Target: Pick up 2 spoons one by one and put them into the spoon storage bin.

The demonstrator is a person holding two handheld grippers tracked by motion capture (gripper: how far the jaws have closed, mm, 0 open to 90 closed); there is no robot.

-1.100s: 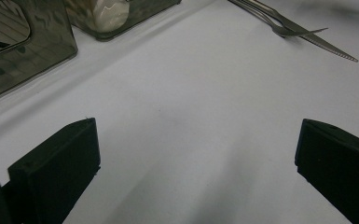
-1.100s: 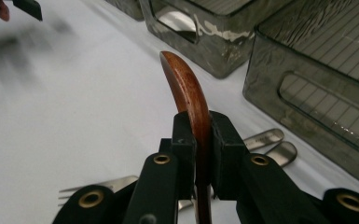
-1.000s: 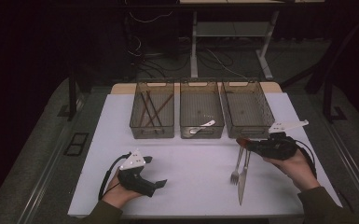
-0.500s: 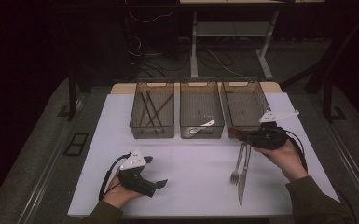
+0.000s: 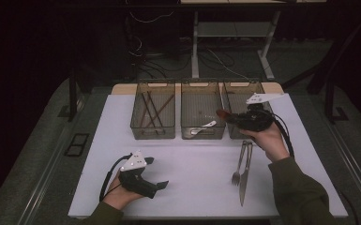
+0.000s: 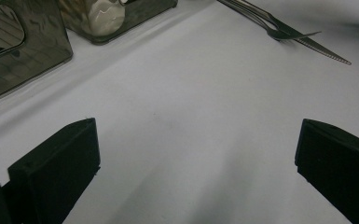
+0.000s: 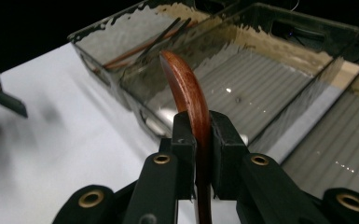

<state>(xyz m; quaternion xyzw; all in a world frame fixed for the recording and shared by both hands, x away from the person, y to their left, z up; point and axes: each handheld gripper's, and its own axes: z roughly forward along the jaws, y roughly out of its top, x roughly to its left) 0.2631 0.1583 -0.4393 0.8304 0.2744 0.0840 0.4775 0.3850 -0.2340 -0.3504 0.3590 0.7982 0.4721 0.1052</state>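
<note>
Lifted off the tabletop [image 5: 187, 154] and carried toward the middle bin [image 5: 202, 108]: right gripper [image 7: 198, 135], jaws clamped on a wooden spoon [image 7: 186, 93] jutting out ahead of them. Probably about to drop in. Left gripper [image 5: 161, 185] resting, jaws wide, empty.

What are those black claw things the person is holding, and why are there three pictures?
They are hand-held grabbers. One camera looks down from above; one rides on each grabber. On the white table stand three clear bins: one holds brown sticks, the middle one a white spoon. A fork and knife lie in front. The right gripper pinches a reddish wooden spoon between its fingers, over the bins. The left gripper rests open on the table.
</note>
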